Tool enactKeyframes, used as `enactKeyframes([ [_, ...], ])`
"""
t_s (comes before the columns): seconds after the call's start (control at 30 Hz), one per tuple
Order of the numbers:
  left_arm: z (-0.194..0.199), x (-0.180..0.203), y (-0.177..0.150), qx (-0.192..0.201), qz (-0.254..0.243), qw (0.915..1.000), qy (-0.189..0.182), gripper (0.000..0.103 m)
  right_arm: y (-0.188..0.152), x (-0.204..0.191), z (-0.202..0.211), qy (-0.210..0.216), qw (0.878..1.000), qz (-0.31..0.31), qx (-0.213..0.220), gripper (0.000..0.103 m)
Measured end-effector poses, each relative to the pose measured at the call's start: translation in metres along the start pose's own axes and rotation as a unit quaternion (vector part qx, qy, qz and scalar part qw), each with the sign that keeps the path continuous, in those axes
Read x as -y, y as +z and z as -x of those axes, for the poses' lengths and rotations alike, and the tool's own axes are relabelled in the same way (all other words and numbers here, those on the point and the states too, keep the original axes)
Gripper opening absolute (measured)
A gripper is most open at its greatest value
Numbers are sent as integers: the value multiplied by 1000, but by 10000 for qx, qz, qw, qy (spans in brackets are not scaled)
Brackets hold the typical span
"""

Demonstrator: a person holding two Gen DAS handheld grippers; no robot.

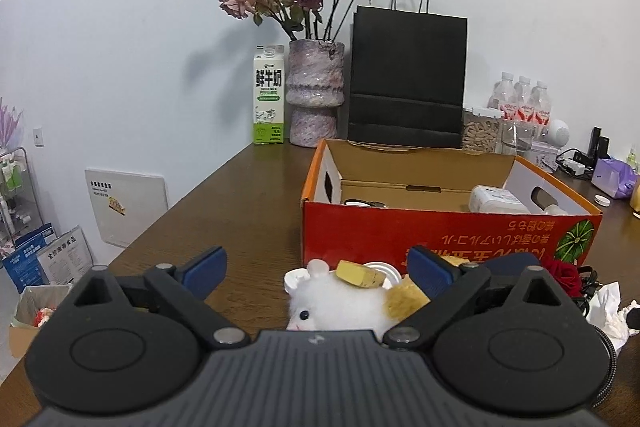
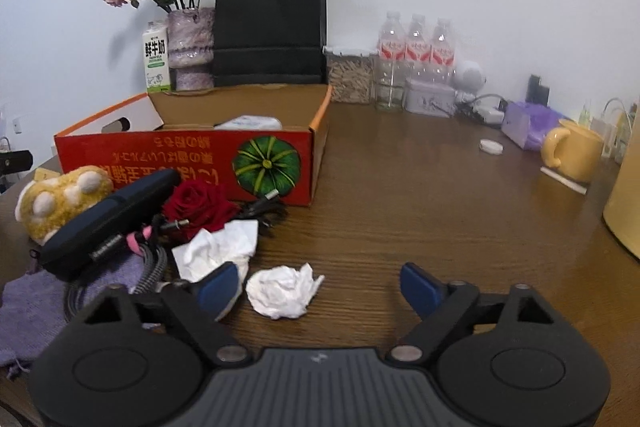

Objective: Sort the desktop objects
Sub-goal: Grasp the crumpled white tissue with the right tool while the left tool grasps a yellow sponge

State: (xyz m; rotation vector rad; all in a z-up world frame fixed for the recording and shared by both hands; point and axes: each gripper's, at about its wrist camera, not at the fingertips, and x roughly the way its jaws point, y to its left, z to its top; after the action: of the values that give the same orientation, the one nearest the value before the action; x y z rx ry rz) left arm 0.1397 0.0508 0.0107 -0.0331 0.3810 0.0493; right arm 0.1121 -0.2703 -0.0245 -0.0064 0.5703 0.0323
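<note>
Wooden table (image 2: 400, 195): brown, bears all items below.

Cardboard box (image 2: 192, 163): red-orange, open top, printed green pumpkin; at 10 o'clock from the right tongs, at 1 o'clock from the left tongs. A white container (image 1: 498, 201) lies inside.

Black paper bag (image 2: 268, 27): upright against the wall at 12 o'clock behind the box.

Vase (image 1: 316, 91) of dried roses, with a milk carton (image 1: 269, 95) just beside it at 9 o'clock.

Left tongs (image 1: 318, 273): jaws wide, nothing gripped. A white plush toy (image 1: 336, 303) lies between the blue fingers, low at 6 o'clock, partly hidden by the tong body; whether the right finger touches its yellow part cannot be told.

Right tongs (image 2: 320, 291): jaws wide, holding nothing.

Crumpled tissue (image 2: 282, 293): white ball on the table between the right tongs' fingers, nearer the left finger, not pressed.

Second tissue (image 2: 220, 247): flatter, at 11 o'clock of the ball, behind the left finger.

Black case (image 2: 112, 223), red rose (image 2: 198, 205), cables (image 2: 260, 209): heaped at 10 o'clock of the right tongs, before the box.

Yellow mug (image 2: 574, 155): at 2 o'clock, well apart.
</note>
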Motion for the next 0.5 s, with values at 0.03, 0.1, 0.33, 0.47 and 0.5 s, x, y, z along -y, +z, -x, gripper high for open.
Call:
enactKeyframes([
  [0.03,0,1,0,-5,-18,10000,-19,96,0,1,-1,38,10000,-14,-19,76],
  [0.1,-1,4,1,-14,-68,10000,-53,93,-1,0,-5,142,9999,20,-61,57],
  [0.33,-12,10,4,-123,-164,9997,-104,76,-2,-6,-12,416,9990,128,-75,12],
  [0.47,-21,13,6,-227,-237,9993,-172,64,3,-3,-15,325,9995,10,-33,12],
  [0.5,-23,14,6,-257,-254,9992,-177,62,4,-2,-16,329,9995,6,-37,12],
])
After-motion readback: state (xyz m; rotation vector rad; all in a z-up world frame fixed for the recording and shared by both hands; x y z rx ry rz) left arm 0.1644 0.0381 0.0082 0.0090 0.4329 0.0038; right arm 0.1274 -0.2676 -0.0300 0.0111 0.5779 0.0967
